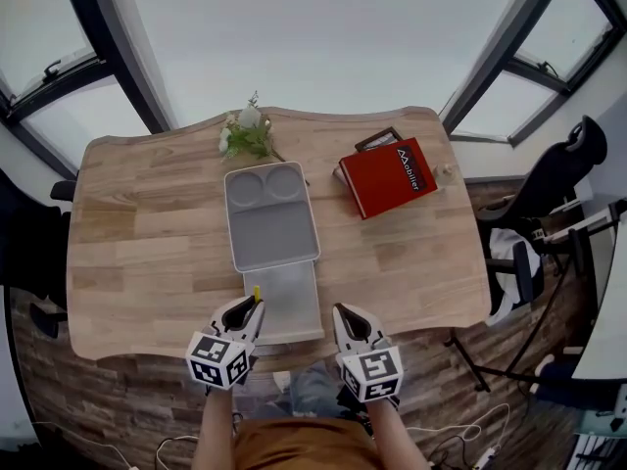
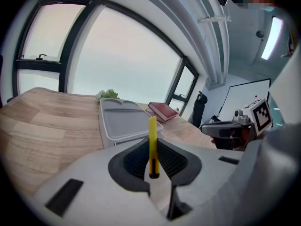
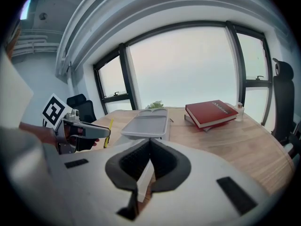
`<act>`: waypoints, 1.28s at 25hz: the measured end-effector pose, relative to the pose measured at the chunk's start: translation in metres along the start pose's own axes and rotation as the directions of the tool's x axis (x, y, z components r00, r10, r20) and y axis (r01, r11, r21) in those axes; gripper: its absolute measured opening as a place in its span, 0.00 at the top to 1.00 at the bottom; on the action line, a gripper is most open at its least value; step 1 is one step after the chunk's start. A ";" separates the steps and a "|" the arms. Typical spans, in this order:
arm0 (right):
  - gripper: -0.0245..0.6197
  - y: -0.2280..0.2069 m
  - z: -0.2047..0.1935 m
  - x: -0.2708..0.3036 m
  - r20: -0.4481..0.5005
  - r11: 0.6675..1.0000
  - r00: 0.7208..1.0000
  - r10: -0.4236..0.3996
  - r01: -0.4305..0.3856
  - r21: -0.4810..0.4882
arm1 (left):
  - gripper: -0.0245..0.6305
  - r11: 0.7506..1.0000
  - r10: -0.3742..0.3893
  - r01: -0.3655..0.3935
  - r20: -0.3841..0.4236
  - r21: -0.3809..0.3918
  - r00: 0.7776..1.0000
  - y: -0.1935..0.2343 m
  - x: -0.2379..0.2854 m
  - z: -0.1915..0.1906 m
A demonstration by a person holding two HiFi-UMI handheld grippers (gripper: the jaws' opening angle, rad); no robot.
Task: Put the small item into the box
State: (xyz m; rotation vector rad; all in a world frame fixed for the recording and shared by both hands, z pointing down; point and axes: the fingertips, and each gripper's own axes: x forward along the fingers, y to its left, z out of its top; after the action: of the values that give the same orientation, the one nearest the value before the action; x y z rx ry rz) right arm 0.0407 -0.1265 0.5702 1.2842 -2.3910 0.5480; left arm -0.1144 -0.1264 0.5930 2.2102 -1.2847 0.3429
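A thin yellow stick-like item (image 2: 152, 145) stands upright between the jaws of my left gripper (image 1: 252, 307), which is shut on it. In the head view the yellow item (image 1: 257, 293) sits just over the near left corner of the grey box (image 1: 286, 306). The box's larger grey part (image 1: 269, 213), with two round recesses, stretches away toward the table's middle. My right gripper (image 1: 346, 314) is shut with nothing in it, at the table's near edge just right of the box. In the right gripper view, the left gripper (image 3: 101, 132) and its yellow item (image 3: 108, 126) show at the left.
A red book (image 1: 389, 177) lies on another book at the back right, with a small bottle (image 1: 446, 171) beside it. A small plant (image 1: 247, 133) stands behind the box. An office chair (image 1: 549, 189) is to the table's right. Bare wooden tabletop (image 1: 147, 233) lies left of the box.
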 end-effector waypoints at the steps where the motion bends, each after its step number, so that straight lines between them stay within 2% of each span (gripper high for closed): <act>1: 0.96 -0.001 -0.001 0.002 -0.004 1.000 1.000 0.000 0.000 0.001 | 0.88 1.000 0.004 -0.004 -0.024 0.015 1.000 0.000 0.003 -0.004; 6: 0.96 -0.010 -0.006 0.010 -0.026 1.000 1.000 -0.007 0.007 0.011 | 0.88 0.998 0.012 -0.004 -0.135 0.062 0.991 0.001 0.021 -0.020; 11: 0.96 -0.015 -0.013 0.016 -0.046 1.000 0.999 -0.013 0.014 0.022 | 0.88 0.991 0.004 0.028 -0.246 0.127 0.969 -0.004 0.037 -0.035; 16: 0.96 -0.022 -0.017 0.022 -0.056 0.999 0.998 -0.020 0.022 0.035 | 0.88 0.982 0.018 0.041 -0.312 0.182 0.950 -0.005 0.048 -0.044; 23: 0.96 -0.030 -0.016 0.027 -0.064 0.999 0.998 -0.019 0.022 0.044 | 0.88 0.950 0.017 0.127 -0.457 0.284 0.889 -0.013 0.061 -0.064; 27: 0.96 -0.037 -0.022 0.028 -0.085 0.998 0.996 -0.020 0.025 0.056 | 0.88 0.948 0.004 0.153 -0.490 0.279 0.872 -0.018 0.070 -0.067; 32: 0.96 -0.044 -0.027 0.029 -0.092 0.997 0.995 -0.029 0.036 0.067 | 0.88 0.947 0.025 0.163 -0.571 0.277 0.821 -0.017 0.075 -0.076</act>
State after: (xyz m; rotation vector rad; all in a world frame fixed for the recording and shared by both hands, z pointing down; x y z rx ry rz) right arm 0.0666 -0.1556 0.6142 1.2958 -2.2914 0.6702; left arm -0.0570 -0.1300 0.6846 2.1429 -0.8517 1.1560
